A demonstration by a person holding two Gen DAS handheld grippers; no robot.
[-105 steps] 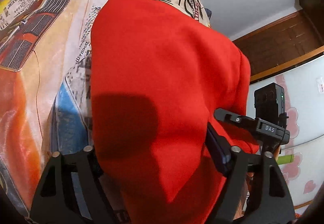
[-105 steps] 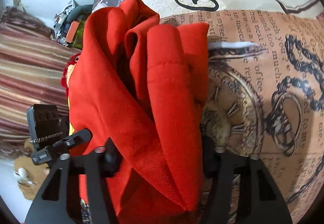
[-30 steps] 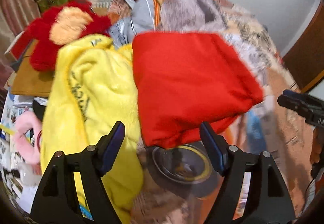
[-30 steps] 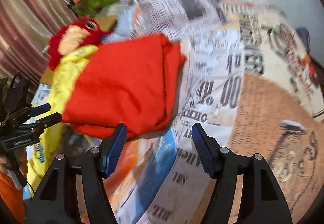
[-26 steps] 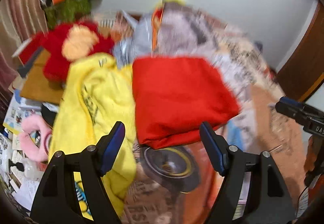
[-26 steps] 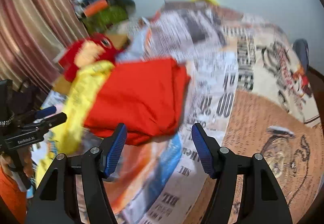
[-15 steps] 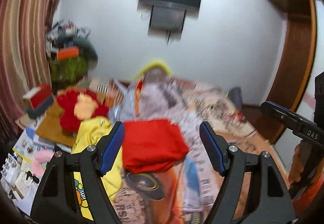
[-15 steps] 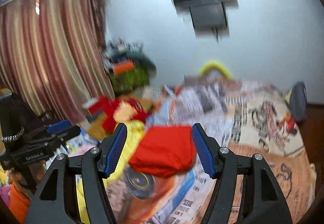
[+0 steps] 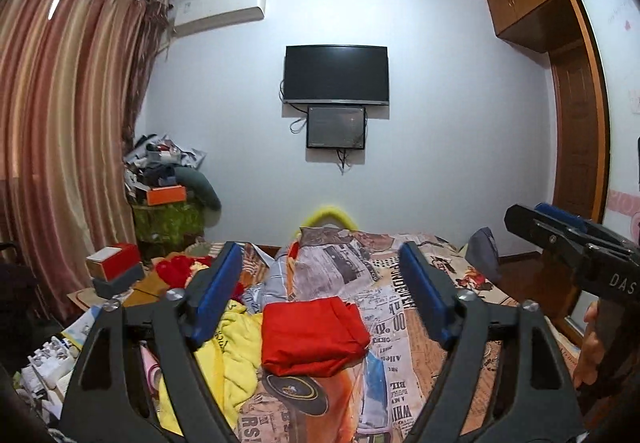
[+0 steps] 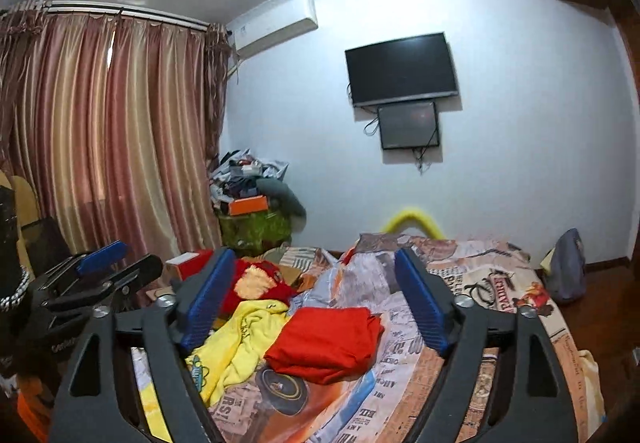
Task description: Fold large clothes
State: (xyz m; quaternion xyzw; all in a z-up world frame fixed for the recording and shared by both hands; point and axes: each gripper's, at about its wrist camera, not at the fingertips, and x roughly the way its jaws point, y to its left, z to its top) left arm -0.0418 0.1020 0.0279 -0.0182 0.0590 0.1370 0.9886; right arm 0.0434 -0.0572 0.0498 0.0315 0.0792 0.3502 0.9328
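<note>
The lower part of the left tongs (image 9: 320, 299) is cut off by the bottom edge, and their arms cover part of the yellow garment (image 9: 236, 347) and of the bed (image 9: 400, 395). The same happens with the right tongs (image 10: 310, 297) in their own view. The red garment (image 9: 312, 335) is folded, so its inner layers are hidden. The red plush toy (image 10: 256, 283) is partly behind one blue pad (image 10: 206, 299). The heap in the corner (image 9: 160, 171) is too small to tell apart. The wardrobe (image 9: 560, 3) is cut by the right edge.
</note>
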